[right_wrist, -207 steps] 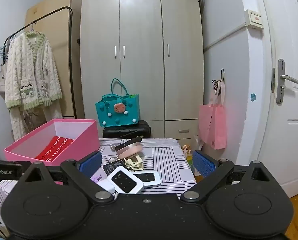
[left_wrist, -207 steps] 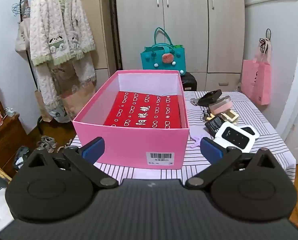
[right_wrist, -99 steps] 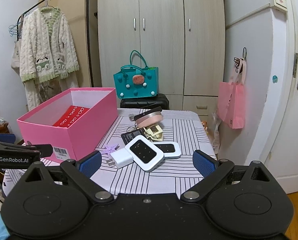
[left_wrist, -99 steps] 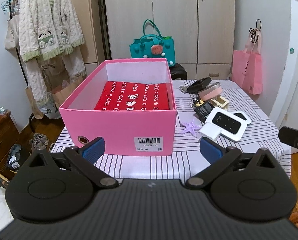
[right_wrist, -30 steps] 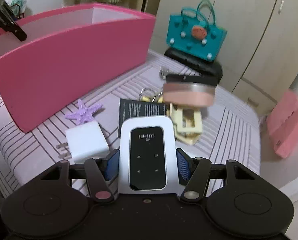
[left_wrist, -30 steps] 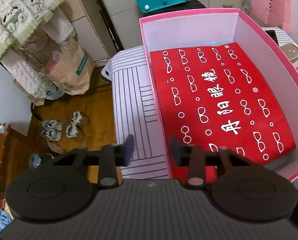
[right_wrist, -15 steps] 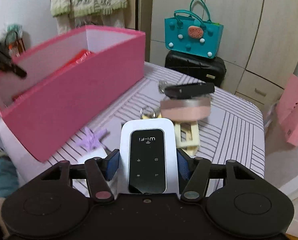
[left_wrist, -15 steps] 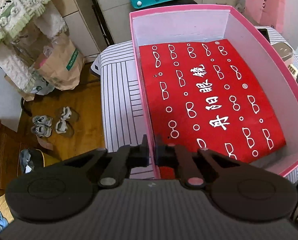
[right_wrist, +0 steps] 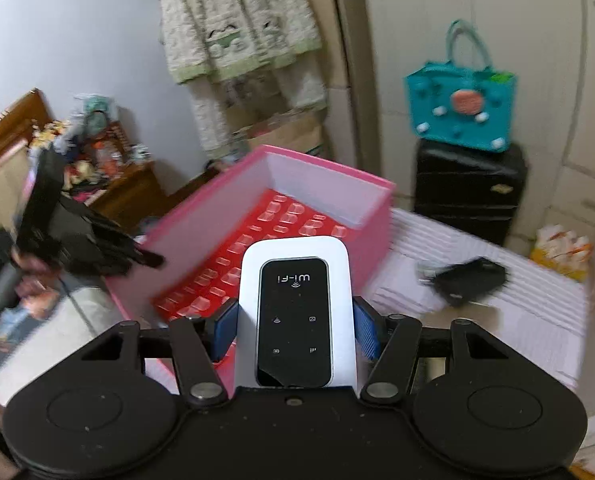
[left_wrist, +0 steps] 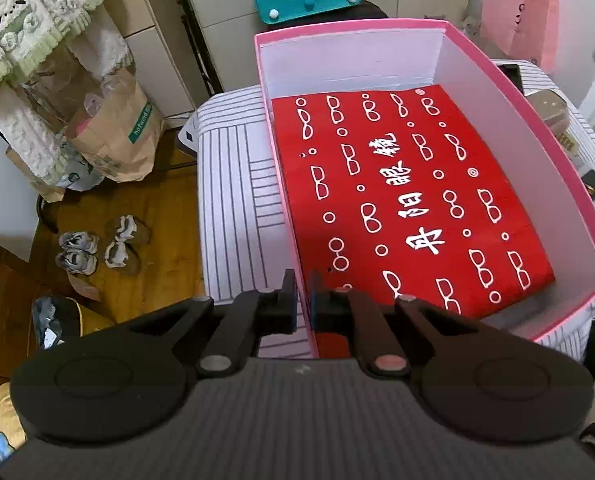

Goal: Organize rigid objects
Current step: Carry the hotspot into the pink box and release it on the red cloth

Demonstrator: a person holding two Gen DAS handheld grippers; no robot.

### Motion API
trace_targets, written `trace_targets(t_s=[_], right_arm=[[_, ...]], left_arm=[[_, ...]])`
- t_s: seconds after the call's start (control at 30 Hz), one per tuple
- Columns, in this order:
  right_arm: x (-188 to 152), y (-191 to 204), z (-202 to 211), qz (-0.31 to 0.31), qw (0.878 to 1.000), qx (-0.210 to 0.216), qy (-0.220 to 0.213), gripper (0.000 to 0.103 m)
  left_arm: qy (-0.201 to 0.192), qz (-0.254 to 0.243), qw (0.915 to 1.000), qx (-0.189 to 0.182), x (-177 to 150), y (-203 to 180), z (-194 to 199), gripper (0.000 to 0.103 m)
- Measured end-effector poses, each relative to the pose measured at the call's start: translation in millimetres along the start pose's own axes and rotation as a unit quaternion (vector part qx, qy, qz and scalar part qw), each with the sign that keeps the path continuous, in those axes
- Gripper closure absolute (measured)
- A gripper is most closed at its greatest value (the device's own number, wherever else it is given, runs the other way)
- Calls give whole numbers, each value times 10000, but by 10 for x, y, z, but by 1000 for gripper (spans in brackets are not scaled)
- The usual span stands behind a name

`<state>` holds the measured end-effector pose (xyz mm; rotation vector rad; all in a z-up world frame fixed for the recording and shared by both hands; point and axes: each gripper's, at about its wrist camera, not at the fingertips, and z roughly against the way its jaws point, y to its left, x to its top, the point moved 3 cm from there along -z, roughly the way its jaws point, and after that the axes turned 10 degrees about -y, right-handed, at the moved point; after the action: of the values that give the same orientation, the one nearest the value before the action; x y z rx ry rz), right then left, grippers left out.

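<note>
A pink box (left_wrist: 537,128) with a red printed sheet (left_wrist: 401,200) on its floor stands on the striped table. My left gripper (left_wrist: 303,300) is shut on the box's left wall near the front corner, one finger outside and one inside. My right gripper (right_wrist: 295,326) is shut on a white pocket Wi-Fi device (right_wrist: 295,316) with a black face, held in the air in front of the pink box (right_wrist: 373,216). In the right wrist view the left gripper (right_wrist: 137,258) shows at the box's left wall, held by a hand.
A black flat object (right_wrist: 471,276) lies on the striped tablecloth (right_wrist: 517,320) right of the box. Behind stand a black suitcase (right_wrist: 469,188) with a teal bag (right_wrist: 461,108), a wardrobe and hanging clothes. Shoes (left_wrist: 97,248) and paper bags (left_wrist: 113,136) sit on the floor at left.
The left gripper closed onto the box's left wall. The right gripper rose with the Wi-Fi device and swung left, so the box's inside now shows beyond it.
</note>
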<state>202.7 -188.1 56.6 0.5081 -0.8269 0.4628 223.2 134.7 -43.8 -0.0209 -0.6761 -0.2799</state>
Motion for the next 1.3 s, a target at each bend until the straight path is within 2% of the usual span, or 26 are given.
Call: trace_targets(t_s=[0.07, 0.1, 0.17, 0.2, 0.23, 0.4, 0.47, 0.5, 0.63, 0.77, 0.9, 1.07, 1.13, 1.27, 1.3], right_arm=[[143, 88, -174, -208, 9992, 285, 209, 39], [222, 172, -394, -391, 9974, 463, 400, 39], [287, 234, -651, -556, 9949, 607, 575, 39], [287, 234, -651, -556, 9949, 607, 575, 39], [321, 269, -936, -721, 9927, 623, 735, 39], [329, 248, -1461, -980, 9902, 534, 841, 39], [310, 175, -1831, -1237, 9850, 439, 1119, 39], [310, 175, -1831, -1237, 9850, 439, 1119, 39], [269, 114, -2320, -1299, 9810, 119, 1439, 39], [220, 83, -2542, -1353, 9779, -33, 1594, 39], [211, 116, -2700, -1298, 9800, -197, 1495, 38], [203, 145, -2704, -1266, 9810, -248, 1448, 37], [244, 138, -2647, -1230, 9825, -194, 1386, 25], [377, 207, -2323, -629, 9923, -311, 1021, 24], [449, 220, -2050, -483, 9958, -267, 727, 23]], left_arm=[[15, 4, 10000, -36, 7, -5, 2, 97], [26, -2, 10000, -58, 10, -13, 5, 97], [57, 33, 9999, -107, 15, -3, 4, 96], [78, 51, 9999, -140, 19, 6, 1, 95], [107, 95, 9997, -181, 27, 22, -3, 95], [153, 337, 9988, -325, 52, 114, -40, 94], [134, 312, 9989, -331, 46, 111, -40, 94], [125, 296, 9989, -343, 46, 115, -41, 94], [79, 251, 9990, -368, 29, 88, -24, 94], [22, 248, 9989, -408, 11, 92, -6, 94], [-16, 264, 9986, -451, 4, 99, 2, 93], [-39, 262, 9985, -470, 1, 95, 3, 93], [-18, 279, 9984, -483, 8, 101, 4, 93], [15, 305, 9983, -487, 12, 119, -12, 92], [15, 307, 9984, -479, 7, 123, -17, 92]])
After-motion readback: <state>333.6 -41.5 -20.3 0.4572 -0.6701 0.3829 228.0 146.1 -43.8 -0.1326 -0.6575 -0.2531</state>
